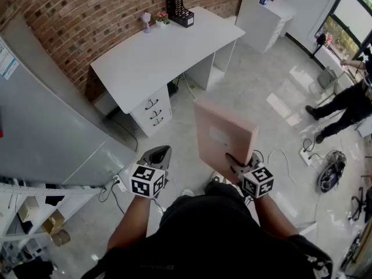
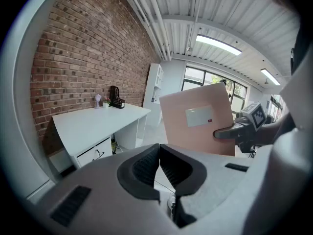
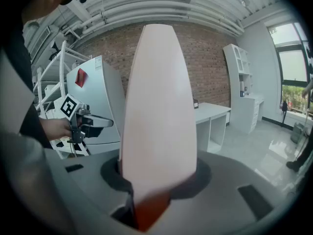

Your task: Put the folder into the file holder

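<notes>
While the person stands on the pale floor (image 1: 256,92) well apart from the white tabletop (image 1: 157,57), the right tongs (image 1: 235,164) are clenched on the lower edge of the pink folder (image 1: 224,132). They hold it upright in the air, clear of any surface. In the right gripper view the folder fills the gap between the jaws and rises edge-on. Its broad face, which bears a pale label (image 2: 198,116), is turned toward the left tongs (image 1: 158,154). These are pressed together with nothing between them and are held out near the folder without touching it.

The black file holder (image 1: 179,7) stands at the far corner of the tabletop by the brick wall (image 1: 87,16), with two small potted plants (image 1: 154,20) just beside it. A white drawer unit (image 1: 152,112) sits under the tabletop's near end. A grey cabinet (image 1: 52,132) stands to the left. Another person (image 1: 343,106) bends near the window at the right edge, and cables (image 1: 331,170) lie on the floor.
</notes>
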Available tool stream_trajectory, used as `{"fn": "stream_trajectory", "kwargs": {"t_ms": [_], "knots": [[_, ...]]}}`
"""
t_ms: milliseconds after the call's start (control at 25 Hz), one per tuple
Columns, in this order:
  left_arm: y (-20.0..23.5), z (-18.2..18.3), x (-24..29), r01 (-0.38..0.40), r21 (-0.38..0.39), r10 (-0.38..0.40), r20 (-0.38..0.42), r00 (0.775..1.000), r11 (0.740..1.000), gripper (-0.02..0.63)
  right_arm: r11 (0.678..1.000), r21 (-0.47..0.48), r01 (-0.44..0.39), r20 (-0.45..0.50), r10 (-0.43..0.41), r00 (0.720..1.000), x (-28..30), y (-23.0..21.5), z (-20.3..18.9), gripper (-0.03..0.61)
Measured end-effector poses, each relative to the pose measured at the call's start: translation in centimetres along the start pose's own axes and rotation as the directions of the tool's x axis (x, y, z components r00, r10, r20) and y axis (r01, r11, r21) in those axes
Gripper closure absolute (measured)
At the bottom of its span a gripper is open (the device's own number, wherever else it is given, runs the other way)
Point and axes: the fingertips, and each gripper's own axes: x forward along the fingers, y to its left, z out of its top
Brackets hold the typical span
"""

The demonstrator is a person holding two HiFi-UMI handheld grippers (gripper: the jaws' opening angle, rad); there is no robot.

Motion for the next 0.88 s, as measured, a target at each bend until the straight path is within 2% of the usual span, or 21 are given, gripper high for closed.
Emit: {"fn": "stream_trajectory", "kwargs": {"t_ms": [520, 680, 880], "knots": [[0.4, -0.1, -0.2, -0.008, 0.008, 0.008, -0.013, 1.000, 1.000, 0.609, 1.000, 0.011, -0.021, 0.014, 0.021, 1.000, 1.1, 0.5, 0.5, 0.419], [0.1, -0.9, 0.3, -0.007, 0.004, 0.007, -0.029, 1.000, 1.000, 0.609, 1.000, 0.008, -0.016, -0.015, 0.016, 1.000, 1.9, 0.9, 0.1, 0.410], [-0.3, -2.1, 1.3, 0.008, -0.003, -0.008, -0.070, 0.998, 1.000, 0.609, 0.996, 0.086, 0.014, -0.055, -0.009, 0.998, 3.1, -0.2, -1.1, 0.407]]}}
